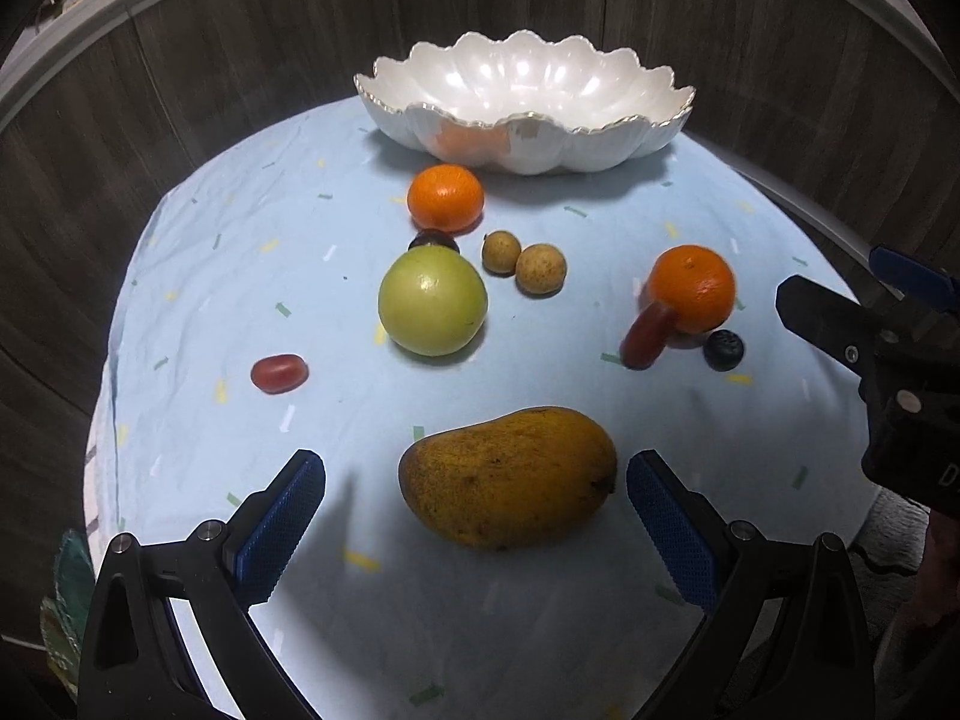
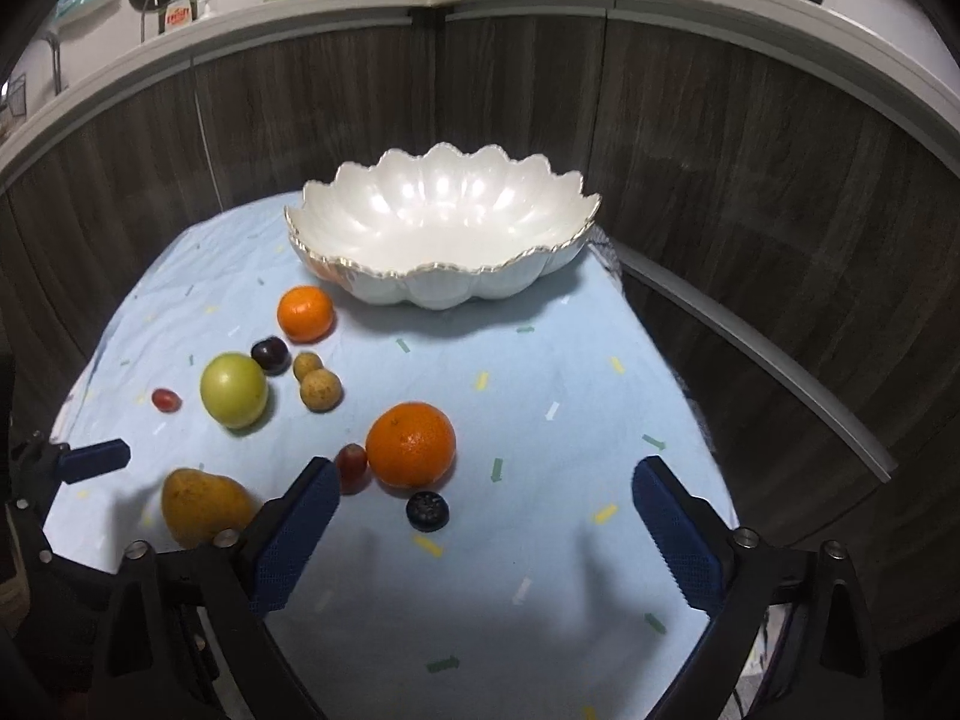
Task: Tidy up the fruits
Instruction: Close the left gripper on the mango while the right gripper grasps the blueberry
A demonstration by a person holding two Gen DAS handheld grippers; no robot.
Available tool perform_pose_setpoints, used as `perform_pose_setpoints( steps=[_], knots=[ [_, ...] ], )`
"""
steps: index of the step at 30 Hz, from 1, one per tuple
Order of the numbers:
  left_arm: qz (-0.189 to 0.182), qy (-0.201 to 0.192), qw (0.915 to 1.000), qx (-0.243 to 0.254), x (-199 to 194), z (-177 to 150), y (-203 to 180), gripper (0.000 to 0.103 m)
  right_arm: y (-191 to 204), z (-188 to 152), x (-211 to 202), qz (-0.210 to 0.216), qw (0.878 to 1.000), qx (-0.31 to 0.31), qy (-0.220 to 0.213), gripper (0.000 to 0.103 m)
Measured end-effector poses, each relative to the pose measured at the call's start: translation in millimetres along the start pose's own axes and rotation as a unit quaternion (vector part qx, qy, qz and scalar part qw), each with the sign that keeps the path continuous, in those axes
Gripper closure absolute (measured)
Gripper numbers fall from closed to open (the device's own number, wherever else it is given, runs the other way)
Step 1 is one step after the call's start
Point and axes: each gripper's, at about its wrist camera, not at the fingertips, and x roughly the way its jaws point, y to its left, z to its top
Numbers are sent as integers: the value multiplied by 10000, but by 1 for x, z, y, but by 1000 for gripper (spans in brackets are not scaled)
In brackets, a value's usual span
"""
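Note:
A white scalloped bowl (image 1: pixel 522 120) (image 2: pixel 444 240) stands empty at the far side of a light blue cloth. Loose fruit lies in front of it. My left gripper (image 1: pixel 477 480) is open, its blue pads on either side of a yellow mango (image 1: pixel 510 474) (image 2: pixel 204 504) without touching it. My right gripper (image 2: pixel 486 480) is open above the cloth, just behind a big orange (image 2: pixel 411 444) (image 1: pixel 693 288), a blueberry (image 2: pixel 427 510) (image 1: pixel 723 350) and a red grape (image 2: pixel 352 465) (image 1: pixel 647 336). Its black frame (image 1: pixel 870 360) shows at the right of the left wrist view.
A green apple (image 1: pixel 432 300) (image 2: pixel 234 390), a small orange (image 1: pixel 445 197) (image 2: pixel 305 313), a dark plum (image 2: pixel 270 354), two brown longans (image 1: pixel 541 269) (image 2: pixel 321 389) and another red grape (image 1: pixel 279 373) (image 2: pixel 166 399) lie at the left. Dark wooden panels (image 2: pixel 720 180) surround the table.

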Motion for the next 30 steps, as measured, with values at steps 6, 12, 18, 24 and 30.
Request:
perform_pose_setpoints(
  steps=[6, 12, 18, 24, 30],
  knots=[
    [-43, 27, 10000, 1, 10, -2, 0, 1, 4, -5, 17, 145, 9997, -92, 199, 26],
    [-88, 111, 9999, -14, 16, -3, 0, 4, 8, -10, 30, 289, 9987, -181, 368, 40],
    [-112, 157, 9998, -3, 25, -3, -2, 8, 13, -13, 39, 397, 9976, -269, 505, 47],
    [-175, 45, 9998, -40, 28, -3, -2, 11, 16, -14, 46, 465, 9966, -295, 609, 52],
    [-237, -28, 9997, -69, 28, -4, -2, 14, 17, -17, 56, 500, 9951, -309, 796, 67]
  ],
)
